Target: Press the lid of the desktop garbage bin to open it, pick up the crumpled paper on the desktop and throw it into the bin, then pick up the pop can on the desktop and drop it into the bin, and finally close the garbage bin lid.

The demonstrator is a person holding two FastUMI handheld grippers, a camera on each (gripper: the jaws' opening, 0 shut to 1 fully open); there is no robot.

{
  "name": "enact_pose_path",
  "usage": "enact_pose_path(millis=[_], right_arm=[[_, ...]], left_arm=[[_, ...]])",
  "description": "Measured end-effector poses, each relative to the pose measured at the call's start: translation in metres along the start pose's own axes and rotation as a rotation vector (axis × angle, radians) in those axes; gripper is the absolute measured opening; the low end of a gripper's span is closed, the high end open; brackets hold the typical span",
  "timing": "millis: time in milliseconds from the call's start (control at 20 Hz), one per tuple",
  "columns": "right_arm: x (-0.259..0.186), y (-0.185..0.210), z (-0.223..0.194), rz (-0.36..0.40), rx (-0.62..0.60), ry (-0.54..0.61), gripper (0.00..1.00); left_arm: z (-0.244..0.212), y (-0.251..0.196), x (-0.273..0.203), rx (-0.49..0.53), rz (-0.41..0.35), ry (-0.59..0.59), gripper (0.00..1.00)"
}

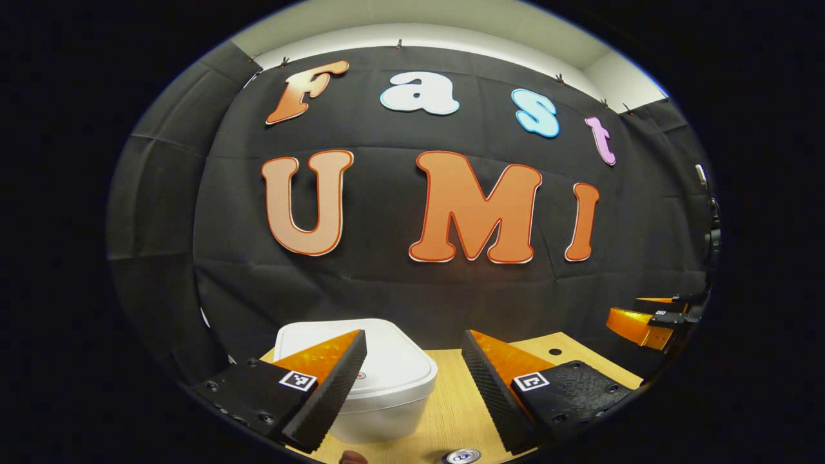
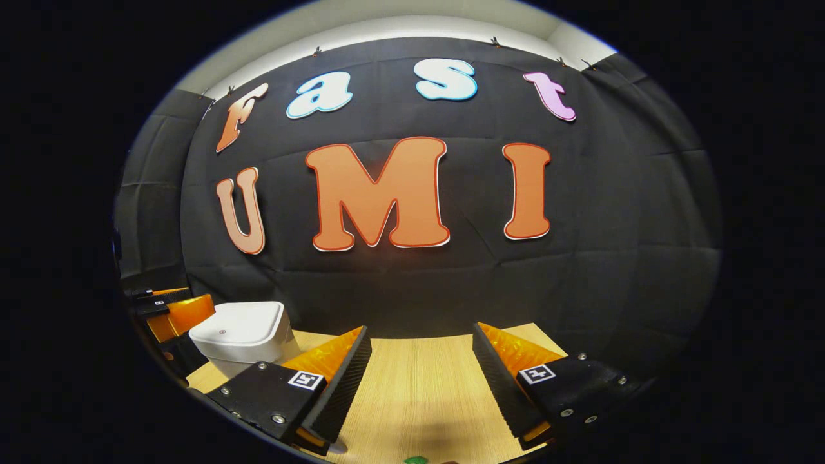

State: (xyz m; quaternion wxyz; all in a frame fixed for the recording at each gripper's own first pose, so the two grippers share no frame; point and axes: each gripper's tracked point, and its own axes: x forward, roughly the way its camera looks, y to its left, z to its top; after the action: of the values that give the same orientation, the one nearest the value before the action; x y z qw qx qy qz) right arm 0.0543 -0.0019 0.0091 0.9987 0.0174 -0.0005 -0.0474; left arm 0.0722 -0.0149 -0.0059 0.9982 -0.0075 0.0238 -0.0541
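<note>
The white desktop bin (image 1: pixel 377 386) stands on the wooden table (image 1: pixel 451 412) with its lid down, just beyond and partly behind my left gripper's left finger. My left gripper (image 1: pixel 414 340) hovers open above the table, nothing between its fingers. The silver top of the pop can (image 1: pixel 463 456) peeks in at the bottom edge, near that gripper. In the right gripper view the bin (image 2: pixel 242 335) sits at the far left, lid closed. My right gripper (image 2: pixel 422 332) is open over bare table (image 2: pixel 419 386), well to the right of the bin.
The right gripper (image 1: pixel 648 322) hangs at the table's far right in the left gripper view. The left gripper (image 2: pixel 174 312) shows beside the bin in the right gripper view. A small green thing (image 2: pixel 416 460) lies at the bottom edge. The black cloth wall stands behind the table.
</note>
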Motion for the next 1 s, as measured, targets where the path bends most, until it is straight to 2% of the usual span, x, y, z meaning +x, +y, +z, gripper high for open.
enact_pose_path(millis=[300,1000], right_arm=[[-0.005,0.001,0.003,0.003,0.001,-0.002,0.94],[-0.018,-0.003,0.008,0.008,-0.005,-0.012,0.94]], left_arm=[[0.005,0.012,-0.004,0.001,0.028,-0.008,0.95],[0.012,0.012,-0.012,0.014,0.039,-0.022,0.95]])
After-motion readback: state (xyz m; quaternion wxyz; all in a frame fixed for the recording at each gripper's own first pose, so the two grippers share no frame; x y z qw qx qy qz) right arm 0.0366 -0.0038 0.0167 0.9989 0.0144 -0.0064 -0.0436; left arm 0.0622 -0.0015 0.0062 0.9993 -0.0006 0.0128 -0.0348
